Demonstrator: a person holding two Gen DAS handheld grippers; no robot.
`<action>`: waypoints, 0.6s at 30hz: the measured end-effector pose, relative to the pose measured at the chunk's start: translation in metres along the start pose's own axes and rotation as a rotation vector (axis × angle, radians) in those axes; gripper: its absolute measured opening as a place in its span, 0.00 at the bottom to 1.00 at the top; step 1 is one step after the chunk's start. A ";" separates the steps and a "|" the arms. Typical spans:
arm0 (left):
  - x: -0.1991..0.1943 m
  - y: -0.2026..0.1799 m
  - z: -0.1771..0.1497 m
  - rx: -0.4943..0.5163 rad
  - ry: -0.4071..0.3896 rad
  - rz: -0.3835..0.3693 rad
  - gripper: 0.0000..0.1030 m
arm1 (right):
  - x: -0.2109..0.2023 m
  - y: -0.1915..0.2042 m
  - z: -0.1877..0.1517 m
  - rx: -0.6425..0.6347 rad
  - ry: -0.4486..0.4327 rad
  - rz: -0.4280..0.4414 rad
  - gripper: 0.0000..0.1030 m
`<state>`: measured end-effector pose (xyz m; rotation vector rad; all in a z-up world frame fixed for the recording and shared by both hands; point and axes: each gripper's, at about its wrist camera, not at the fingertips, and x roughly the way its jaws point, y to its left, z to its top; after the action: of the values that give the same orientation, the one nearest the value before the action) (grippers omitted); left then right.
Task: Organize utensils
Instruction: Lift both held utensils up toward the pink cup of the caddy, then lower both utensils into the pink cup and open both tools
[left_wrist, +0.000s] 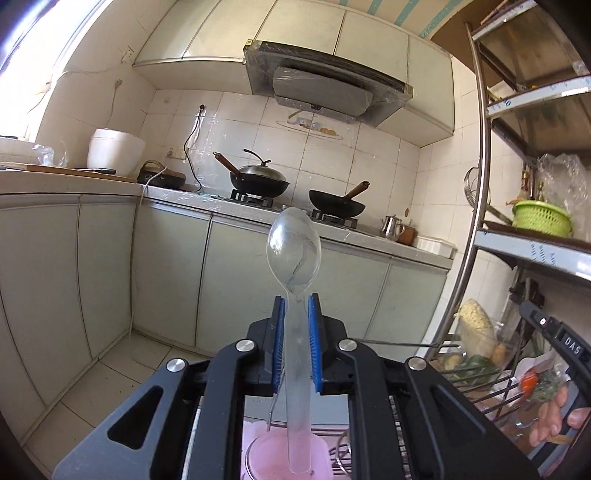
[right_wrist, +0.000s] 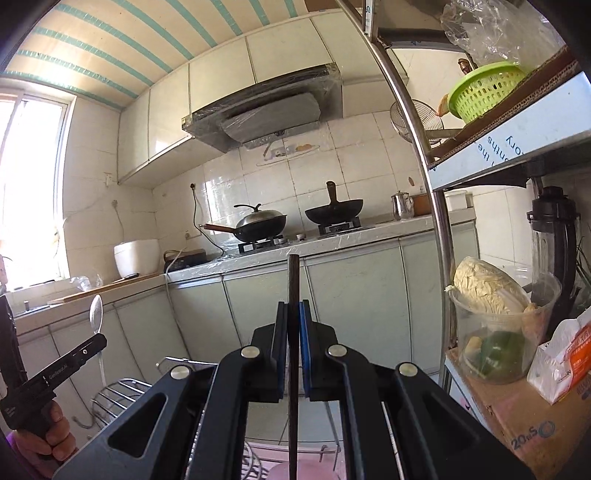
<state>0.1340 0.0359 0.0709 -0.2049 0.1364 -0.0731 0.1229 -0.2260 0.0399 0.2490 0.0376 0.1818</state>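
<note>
Holding one utensil in each hand, I have both raised in front of the kitchen cabinets, well above a pink container (left_wrist: 280, 454) that shows at the bottom of both views. My left tongs (left_wrist: 296, 306) are clenched on a clear plastic spoon (left_wrist: 294, 251), the blue pads (left_wrist: 315, 332) bearing on the handle just below the bowl, which points up and away from me. I judge the spoon very light and somewhat flexible; its smooth plastic could slip or twist between the pads, and a hard squeeze might crack it. Taking it on the flat handle near the neck, as now, looks sensible, since the long tail of the handle hangs free toward the container.

My right tongs (right_wrist: 294, 306) are clamped on a thin dark stick (right_wrist: 294, 280), probably a chopstick, standing upright between the pads. It seems stiff, light and narrow, so it may pivot unless held near its middle. A wire rack (right_wrist: 118, 397) sits low to the left in the right wrist view. Where each utensil belongs I cannot tell.
</note>
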 end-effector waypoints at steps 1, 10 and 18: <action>0.003 0.000 -0.004 0.006 0.002 0.008 0.12 | 0.003 -0.001 -0.004 -0.003 0.005 -0.006 0.06; -0.001 0.008 -0.034 0.006 0.083 -0.002 0.12 | -0.001 -0.013 -0.031 0.039 0.124 -0.016 0.06; -0.012 0.014 -0.053 -0.012 0.168 -0.002 0.12 | -0.014 -0.011 -0.053 0.036 0.236 -0.044 0.06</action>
<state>0.1157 0.0402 0.0183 -0.2110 0.3045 -0.0920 0.1074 -0.2264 -0.0141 0.2617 0.2802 0.1657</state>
